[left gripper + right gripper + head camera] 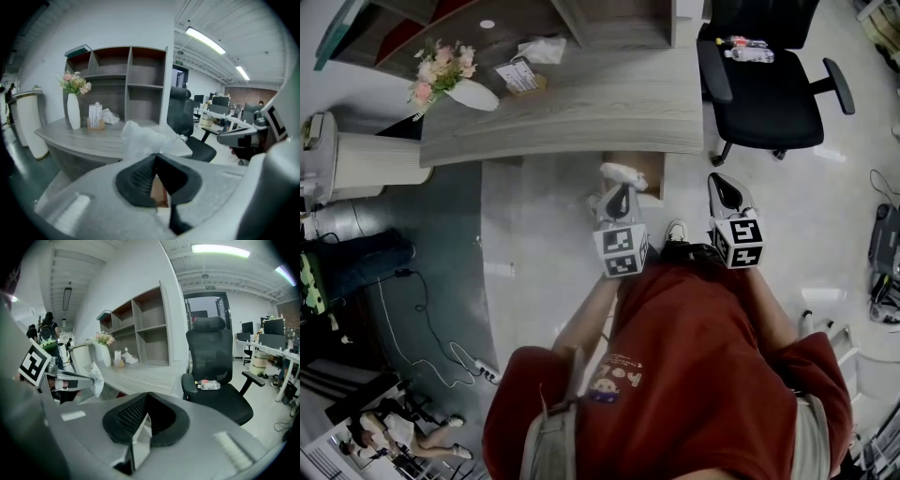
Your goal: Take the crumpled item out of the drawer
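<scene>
The crumpled item [623,172] is a wad of white tissue, pinched at the tips of my left gripper [617,189], which is shut on it. In the left gripper view the wad [143,137] sticks up just beyond the closed jaws of the left gripper [156,154], in front of the desk edge. My right gripper [723,182] hangs beside it to the right, shut and empty. In the right gripper view its jaws meet at the tip of the right gripper [147,393], and the wad [96,378] shows at the left. A brown opening [649,169] under the desk lies just past the wad.
A curved grey desk [581,103] stands ahead, with a vase of flowers [455,82] and a card holder [517,77] on it. A black office chair [764,89] with a bottle [748,49] on its seat is at the right. Cables and a power strip [483,370] lie on the floor at left.
</scene>
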Tool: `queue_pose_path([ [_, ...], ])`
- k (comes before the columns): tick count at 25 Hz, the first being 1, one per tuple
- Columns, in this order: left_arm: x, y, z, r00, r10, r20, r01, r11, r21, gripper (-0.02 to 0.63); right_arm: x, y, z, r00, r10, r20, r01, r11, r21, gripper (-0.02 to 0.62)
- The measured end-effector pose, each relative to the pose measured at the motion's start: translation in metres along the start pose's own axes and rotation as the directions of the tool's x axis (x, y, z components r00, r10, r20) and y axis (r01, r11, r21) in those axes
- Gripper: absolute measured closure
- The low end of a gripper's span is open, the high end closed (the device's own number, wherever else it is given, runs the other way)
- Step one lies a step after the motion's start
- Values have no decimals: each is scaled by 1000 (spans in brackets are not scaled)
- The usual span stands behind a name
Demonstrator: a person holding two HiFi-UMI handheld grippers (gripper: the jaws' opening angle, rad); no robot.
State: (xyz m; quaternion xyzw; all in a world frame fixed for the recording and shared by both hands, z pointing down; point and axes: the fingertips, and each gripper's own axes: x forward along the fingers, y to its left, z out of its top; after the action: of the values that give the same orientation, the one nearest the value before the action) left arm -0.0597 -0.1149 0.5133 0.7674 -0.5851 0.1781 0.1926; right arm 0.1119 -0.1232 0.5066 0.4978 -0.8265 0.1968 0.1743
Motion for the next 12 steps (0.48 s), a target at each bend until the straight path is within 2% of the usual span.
queue_pose_path([
  [12,-1,2,0,1000,-4,-2,4,1000,-22,607,-1,0,4,1000,-6,3,6,1000,-9,594],
])
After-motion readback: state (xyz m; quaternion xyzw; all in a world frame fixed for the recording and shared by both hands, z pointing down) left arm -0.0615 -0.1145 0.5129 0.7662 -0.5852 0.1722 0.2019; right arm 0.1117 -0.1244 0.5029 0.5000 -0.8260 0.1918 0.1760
